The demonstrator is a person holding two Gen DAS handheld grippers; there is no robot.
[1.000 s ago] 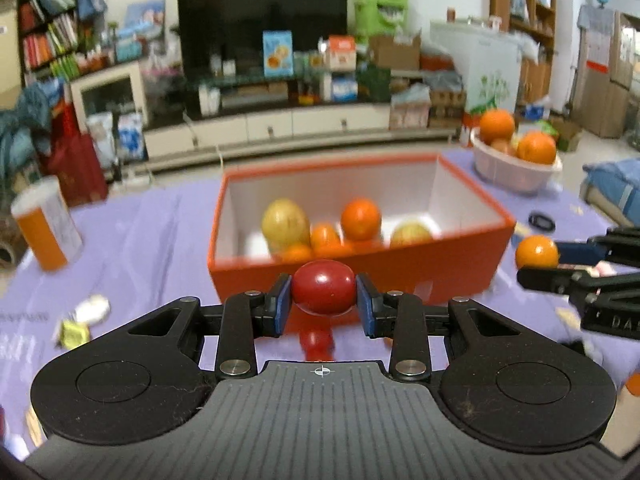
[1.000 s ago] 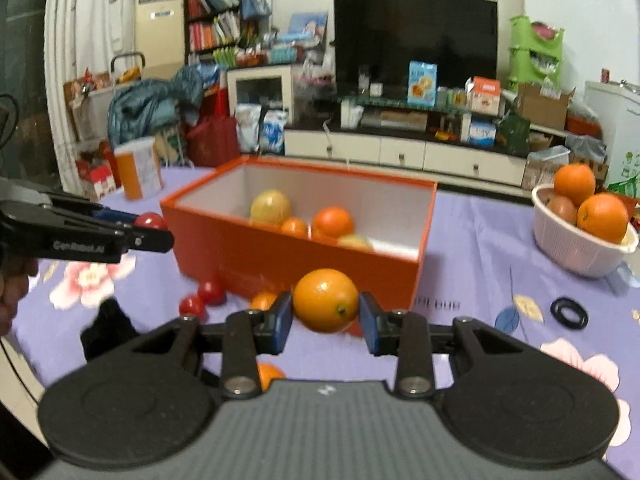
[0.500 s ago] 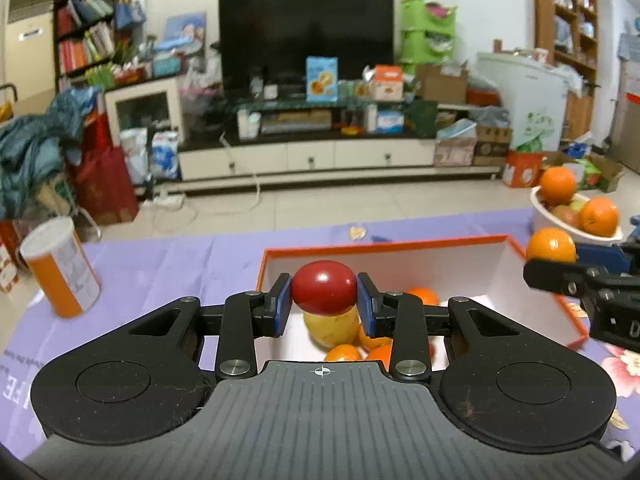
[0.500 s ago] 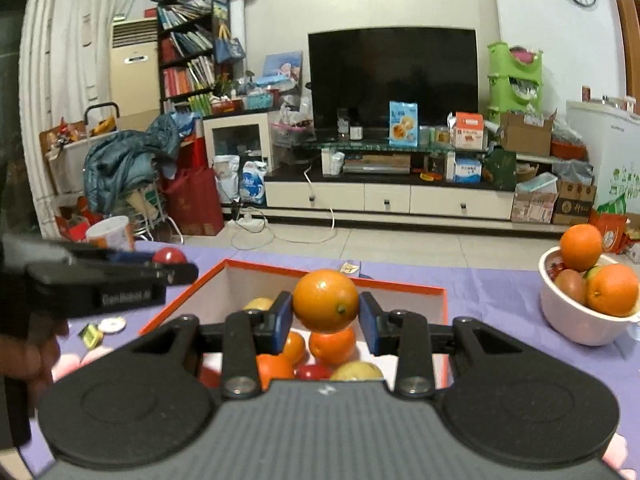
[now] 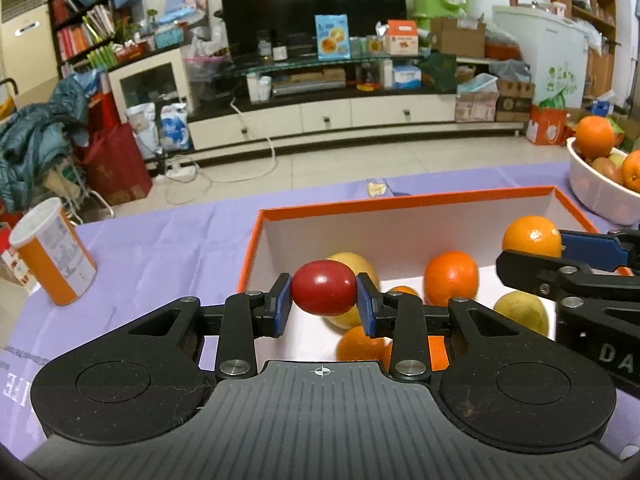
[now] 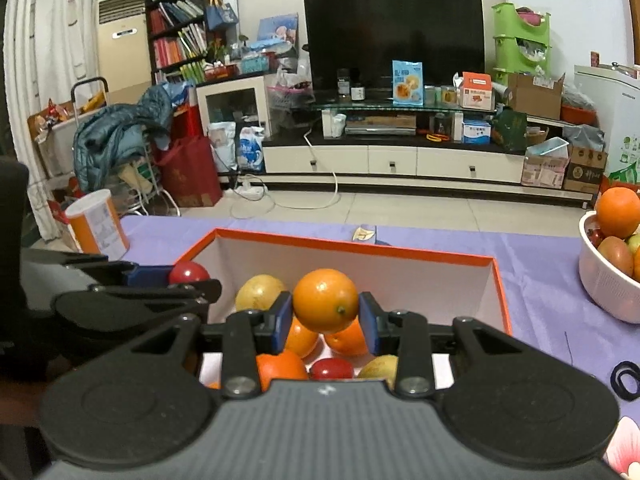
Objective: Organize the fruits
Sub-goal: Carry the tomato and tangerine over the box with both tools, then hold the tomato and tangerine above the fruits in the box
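My left gripper [image 5: 323, 303] is shut on a small red tomato [image 5: 323, 293] and hangs over the left part of the orange box [image 5: 400, 202]. My right gripper [image 6: 325, 316] is shut on an orange [image 6: 325, 300] over the same box [image 6: 340, 245]. In the left wrist view the right gripper [image 5: 532, 248] with its orange [image 5: 531, 237] shows at the right. In the right wrist view the left gripper [image 6: 188, 278] with the tomato [image 6: 188, 272] shows at the left. Several oranges, yellow fruits and a tomato lie inside the box.
A white bowl [image 6: 604, 280] of oranges and other fruit stands at the right on the purple tablecloth [image 5: 160, 248]. An orange-and-white canister [image 5: 52, 254] stands at the left. A black ring [image 6: 626, 380] lies near the right edge. Beyond the table are a floor and TV cabinet.
Both grippers have moved forward from in front of the box to over its inside, each still gripping its fruit. The box now lies beneath them and looks nearer.
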